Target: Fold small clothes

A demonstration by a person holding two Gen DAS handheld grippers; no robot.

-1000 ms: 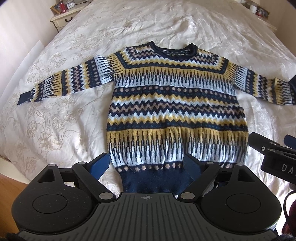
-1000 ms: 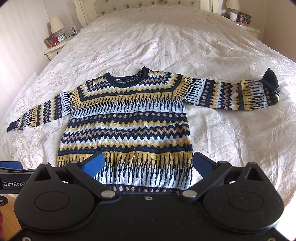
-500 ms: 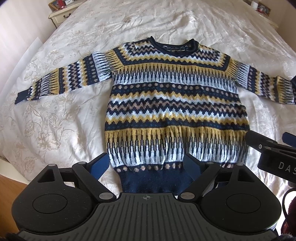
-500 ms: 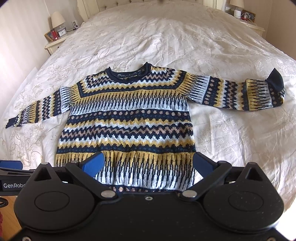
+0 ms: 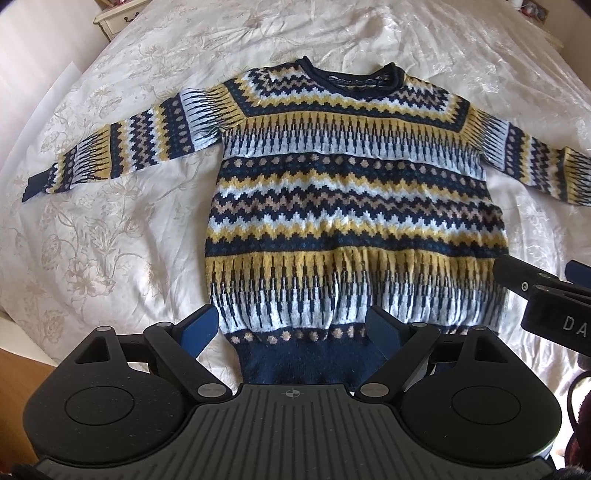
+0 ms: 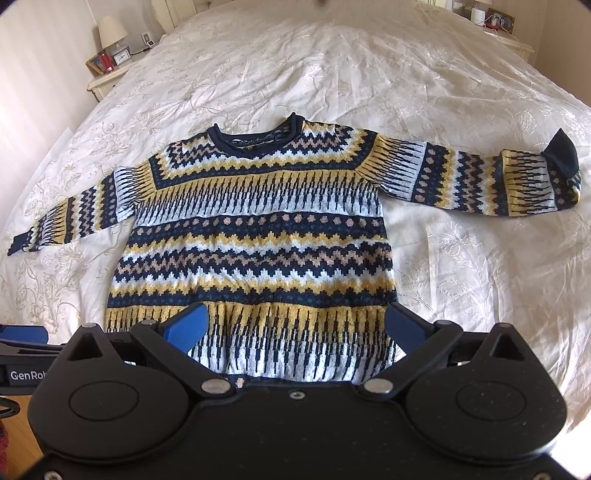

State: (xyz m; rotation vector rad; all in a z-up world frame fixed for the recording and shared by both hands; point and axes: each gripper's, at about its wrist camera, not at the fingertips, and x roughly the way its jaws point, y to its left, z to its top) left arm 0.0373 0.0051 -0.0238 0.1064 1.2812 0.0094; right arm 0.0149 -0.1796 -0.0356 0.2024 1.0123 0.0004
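Observation:
A small knitted sweater (image 5: 351,206) (image 6: 255,240) in navy, yellow and pale blue stripes lies flat on the bed, front up, neck far from me, both sleeves spread out sideways. The right cuff (image 6: 561,155) is turned over on itself. My left gripper (image 5: 291,326) hangs open above the navy hem band, nothing between its blue pads. My right gripper (image 6: 295,325) is open too, hovering over the lower right part of the sweater. The right gripper's body also shows at the left wrist view's right edge (image 5: 546,295).
A white floral bedspread (image 6: 369,66) covers the whole bed. Bedside tables stand at the back left (image 6: 107,74) with a lamp and clock, and at the back right (image 6: 509,33). Wooden floor (image 5: 22,365) shows beside the near left bed edge.
Both grippers have crept slightly forward over the sweater, so it looks a little larger and the bedhead has slid out of view. The jaws stay as wide as before.

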